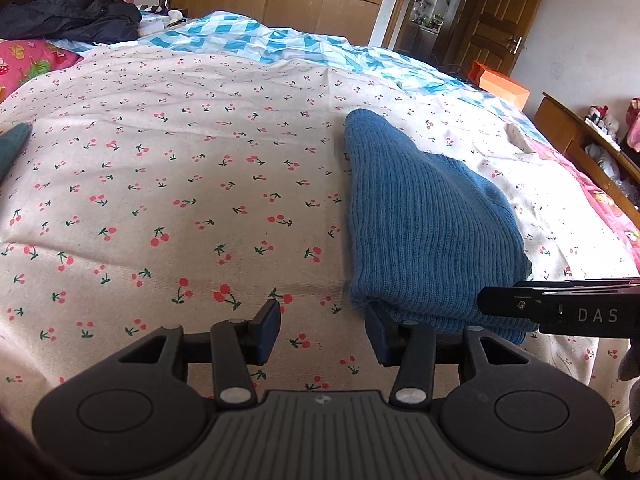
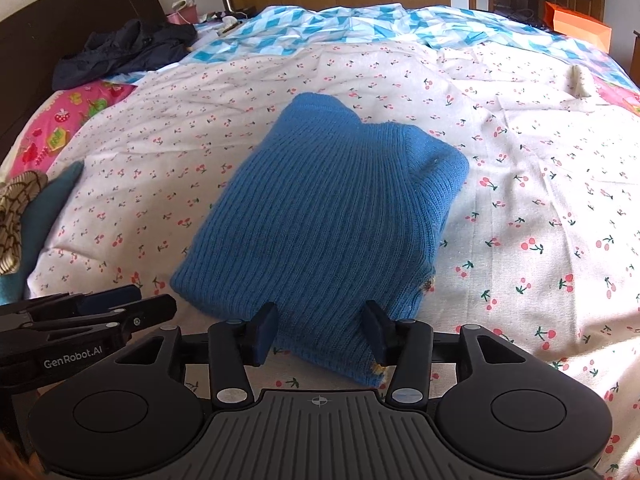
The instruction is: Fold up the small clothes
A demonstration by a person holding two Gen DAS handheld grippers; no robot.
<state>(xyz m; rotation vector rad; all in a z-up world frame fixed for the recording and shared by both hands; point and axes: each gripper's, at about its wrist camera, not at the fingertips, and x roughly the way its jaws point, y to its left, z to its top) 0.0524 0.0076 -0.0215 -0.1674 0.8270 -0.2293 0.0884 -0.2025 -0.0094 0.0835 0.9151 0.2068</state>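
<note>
A blue ribbed knit garment (image 2: 328,216) lies folded into a compact bundle on the cherry-print bedsheet (image 2: 520,168). It also shows in the left wrist view (image 1: 424,232), to the right. My right gripper (image 2: 322,330) is open, its fingers straddling the garment's near edge. My left gripper (image 1: 324,330) is open and empty over bare sheet, its right finger (image 1: 378,334) touching the garment's near left corner. The right gripper's body (image 1: 560,310) shows at the right edge of the left wrist view.
A teal cloth (image 2: 44,216) and a patterned item (image 2: 16,216) lie at the bed's left. A dark jacket (image 2: 124,54) lies near the headboard. A blue-white checked quilt (image 2: 360,24) covers the far side. An orange box (image 2: 580,26) and a wooden shelf (image 1: 580,136) stand beyond the bed.
</note>
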